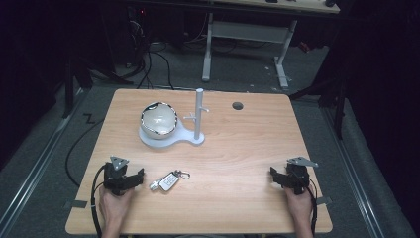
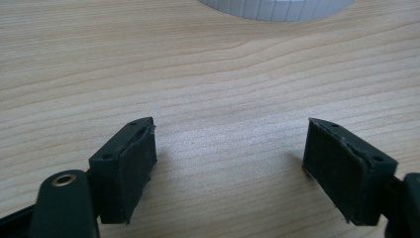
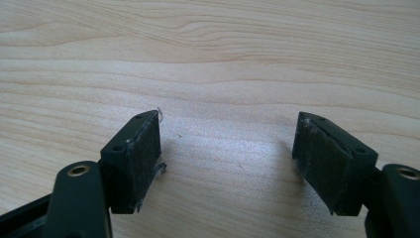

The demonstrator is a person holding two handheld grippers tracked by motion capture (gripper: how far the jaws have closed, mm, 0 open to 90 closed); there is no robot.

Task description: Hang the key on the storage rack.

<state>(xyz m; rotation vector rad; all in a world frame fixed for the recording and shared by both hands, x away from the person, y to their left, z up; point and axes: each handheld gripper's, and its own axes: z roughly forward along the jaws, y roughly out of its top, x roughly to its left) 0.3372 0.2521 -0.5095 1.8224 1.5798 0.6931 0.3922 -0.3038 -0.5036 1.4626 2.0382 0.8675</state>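
a dark room with cables on the floor surrounds a pale wooden tabletop (image 1: 237, 148). toward its far left stands a white plastic stand (image 1: 171, 138) with an upright peg post, and a glossy white bowl (image 1: 158, 119) sits on the stand's round base. near the front left corner the left gripper (image 1: 140, 174) rests with jaws wide and nothing between them; near the front right corner the right gripper (image 1: 272, 173) is likewise wide and empty. a small silver key fob with a ring (image 1: 169, 180) lies flat just beside the left gripper, apart from it.
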